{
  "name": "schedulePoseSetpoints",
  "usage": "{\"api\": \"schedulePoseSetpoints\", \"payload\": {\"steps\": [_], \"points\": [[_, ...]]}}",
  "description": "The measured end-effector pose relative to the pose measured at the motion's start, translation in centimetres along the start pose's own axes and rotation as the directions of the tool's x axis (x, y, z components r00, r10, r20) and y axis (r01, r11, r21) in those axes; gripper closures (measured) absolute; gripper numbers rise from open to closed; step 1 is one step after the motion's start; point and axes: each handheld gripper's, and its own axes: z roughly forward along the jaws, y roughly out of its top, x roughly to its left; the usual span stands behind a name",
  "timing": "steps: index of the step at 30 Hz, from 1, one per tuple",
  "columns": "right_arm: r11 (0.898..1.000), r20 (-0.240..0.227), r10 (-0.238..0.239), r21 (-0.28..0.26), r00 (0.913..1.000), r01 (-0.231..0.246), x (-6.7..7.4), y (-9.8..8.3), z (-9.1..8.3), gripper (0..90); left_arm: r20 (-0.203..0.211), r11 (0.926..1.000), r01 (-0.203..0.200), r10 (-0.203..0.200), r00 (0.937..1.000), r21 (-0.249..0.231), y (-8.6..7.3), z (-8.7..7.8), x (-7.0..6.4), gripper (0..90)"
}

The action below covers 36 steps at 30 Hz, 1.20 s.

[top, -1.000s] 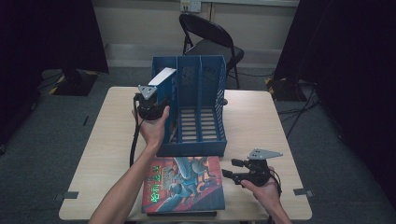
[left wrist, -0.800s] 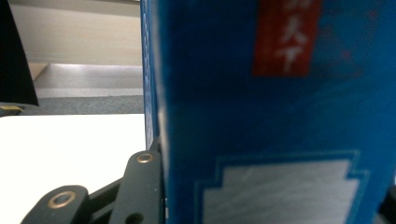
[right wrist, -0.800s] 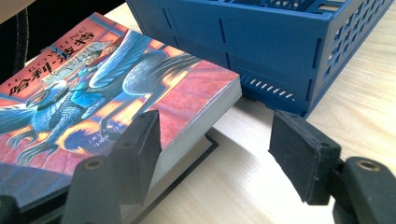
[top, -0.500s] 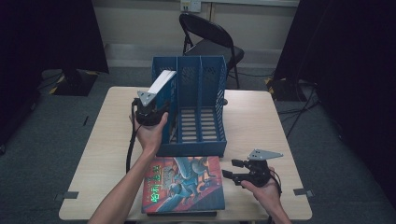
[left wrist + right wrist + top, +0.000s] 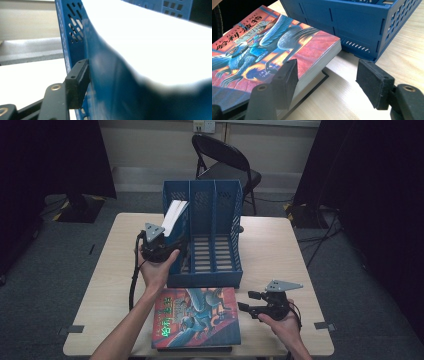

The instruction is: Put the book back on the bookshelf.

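A blue three-slot file rack (image 5: 215, 195) stands mid-table. A blue-covered book with white page edges (image 5: 174, 214) leans in its left slot, and my left gripper (image 5: 169, 242) is shut on it from the near side. In the left gripper view one black finger (image 5: 77, 82) presses the book's cover (image 5: 112, 87) beside the perforated rack wall (image 5: 71, 27); the other finger is hidden. A colourful illustrated book (image 5: 197, 317) lies flat before the rack. My right gripper (image 5: 246, 301) rests open just right of it, its jaws (image 5: 328, 75) straddling the book's corner (image 5: 262, 47) without touching.
A thin dark book (image 5: 317, 82) lies under the illustrated one. The rack's front wall (image 5: 352, 22) is close ahead of the right gripper. Bare tabletop (image 5: 280, 245) lies right of the rack. A black folding chair (image 5: 225, 160) stands beyond the table.
My left gripper has brought the held book slightly down and toward the person, deeper into the rack's left slot. The right gripper has stayed put.
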Motion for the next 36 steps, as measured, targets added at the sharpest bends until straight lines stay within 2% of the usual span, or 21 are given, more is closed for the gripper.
{"api": "schedulePoseSetpoints", "payload": {"steps": [2, 4, 7, 9, 10, 12, 13, 15, 18, 20, 21, 23, 24, 26, 27, 28, 30, 32, 33, 34, 36], "points": [[1.000, -0.001, 0.001, 0.000, 1.0000, -0.001, 0.0, 0.0, 0.0, 33.3, 0.009, 1.0000, -0.001, 0.001, 1.0000, -0.010, -0.1, -0.3, -0.1, 34.6], [1.000, -0.002, 0.001, 0.002, 1.0000, -0.001, 0.1, 0.0, 0.1, 33.2, 0.004, 0.9996, -0.026, 0.026, 0.9996, -0.014, -0.2, -0.4, -0.3, 31.5], [1.000, 0.000, 0.001, 0.005, 1.0000, -0.001, 0.1, 0.0, 0.1, 33.2, 0.019, 0.9997, -0.015, 0.015, 0.9997, -0.017, -0.2, -0.5, -0.1, 30.9], [1.000, -0.002, 0.000, 0.008, 1.0000, 0.000, 0.1, 0.0, 0.2, 33.2, -0.038, 0.9967, -0.081, 0.080, 0.9961, -0.009, -0.2, -0.8, -0.4, 38.6], [1.000, -0.002, 0.002, 0.009, 1.0000, -0.002, 0.1, 0.0, 0.2, 33.1, -0.057, 0.9951, -0.098, 0.098, 0.9935, -0.002, -0.1, -0.8, -0.6, 43.8], [1.000, -0.002, 0.002, 0.008, 1.0000, -0.002, 0.0, 0.0, 0.2, 33.1, -0.064, 0.9941, -0.108, 0.108, 0.9920, 0.008, -0.1, -0.9, -0.6, 51.4], [1.000, -0.002, 0.002, 0.008, 1.0000, -0.002, 0.0, 0.0, 0.2, 33.1, -0.064, 0.9944, -0.106, 0.106, 0.9923, 0.011, 0.0, -0.9, -0.5, 51.4], [1.000, -0.002, 0.001, 0.006, 1.0000, -0.001, 0.0, 0.0, 0.2, 33.1, -0.055, 0.9949, -0.100, 0.101, 0.9934, 0.013, 0.0, -1.0, 0.0, 57.8], [1.000, 0.000, 0.002, 0.005, 1.0000, -0.002, 0.0, 0.0, 0.1, 33.1, -0.037, 0.9961, -0.088, 0.088, 0.9954, 0.011, 0.1, -1.1, 0.8, 58.6], [1.000, 0.000, 0.002, 0.007, 1.0000, -0.002, -0.1, 0.0, 0.2, 33.0, -0.008, 0.9981, -0.062, 0.062, 0.9980, 0.006, 0.1, -1.1, 1.1, 55.5], [1.000, 0.002, 0.003, 0.010, 1.0000, -0.003, -0.1, 0.0, 0.2, 33.0, 0.007, 0.9991, -0.039, 0.039, 0.9992, 0.016, 0.3, -1.1, 1.2, 49.2], [1.000, 0.002, 0.003, 0.009, 1.0000, -0.003, -0.1, 0.0, 0.2, 33.0, 0.011, 0.9991, -0.035, 0.035, 0.9993, 0.024, 0.4, -1.1, 1.3, 48.0], [1.000, 0.002, 0.002, 0.010, 1.0000, -0.002, -0.1, 0.0, 0.2, 33.0, -0.003, 0.9981, -0.046, 0.046, 0.9989, 0.041, 0.5, -1.1, 1.2, 47.7], [1.000, 0.001, 0.001, 0.011, 1.0000, -0.001, -0.1, 0.0, 0.2, 32.9, -0.015, 0.9979, -0.047, 0.047, 0.9988, 0.045, 0.6, -1.1, 1.1, 50.2], [1.000, 0.001, 0.003, 0.011, 1.0000, -0.003, -0.1, 0.1, 0.3, 33.0, -0.019, 0.9983, -0.041, 0.042, 0.9989, 0.041, 0.5, -1.1, 1.0, 51.7], [1.000, 0.000, 0.003, 0.013, 1.0000, -0.003, -0.1, 0.1, 0.3, 33.0, -0.030, 0.9992, -0.017, 0.018, 0.9994, 0.036, 0.5, -1.0, 0.7, 52.9], [1.000, -0.001, 0.000, 0.013, 1.0000, 0.000, -0.1, 0.1, 0.4, 33.0, -0.046, 0.9991, -0.021, 0.023, 0.9987, 0.037, 0.5, -1.0, 0.5, 54.4], [1.000, -0.003, -0.001, 0.015, 1.0000, 0.001, 0.0, 0.1, 0.4, 33.0, -0.062, 0.9994, 0.004, -0.001, 0.9980, 0.033, 0.5, -0.9, 0.3, 56.7], [1.000, -0.004, -0.003, 0.015, 1.0000, 0.003, 0.1, 0.1, 0.4, 33.0, -0.052, 0.9994, 0.013, -0.011, 0.9986, 0.033, 0.6, -0.8, 0.4, 55.7], [1.000, -0.004, -0.002, 0.013, 1.0000, 0.002, 0.1, 0.2, 0.4, 33.1, -0.016, 0.9986, 0.032, -0.031, 0.9994, 0.041, 0.7, -0.8, 0.7, 49.2], [1.000, -0.004, -0.002, 0.012, 1.0000, 0.002, 0.0, 0.2, 0.3, 33.1, -0.006, 0.9978, 0.031, -0.031, 0.9995, 0.058, 0.9, -0.8, 1.0, 45.9]]}}
